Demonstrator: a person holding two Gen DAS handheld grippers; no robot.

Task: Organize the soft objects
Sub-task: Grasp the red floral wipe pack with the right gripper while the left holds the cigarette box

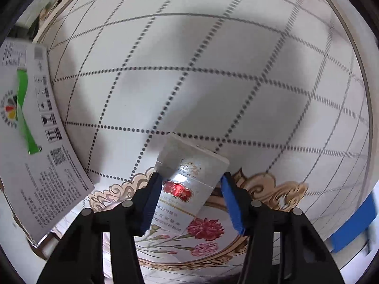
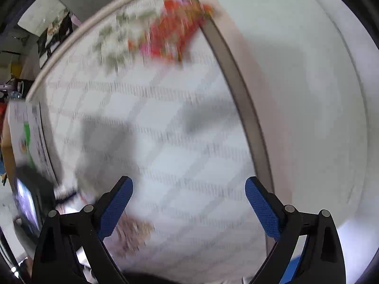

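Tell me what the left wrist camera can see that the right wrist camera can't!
Only the left wrist view shows the shiny white pack with a red emblem between the left gripper's blue pads, which press its sides, plus pink printed flowers. Only the right wrist view shows the right gripper, open and empty, and a blurry red-orange flower print. Both show the white gridded cloth and a white printed box with a green stripe.

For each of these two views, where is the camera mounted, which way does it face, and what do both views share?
Left wrist: on the left gripper, facing steeply down at a cigarette pack between its blue pads, over the patterned tablecloth.
Right wrist: on the right gripper, facing straight down at the blurred cloth; jaws open, empty.
Shared: the tablecloth, its red flower print and the printed white box.
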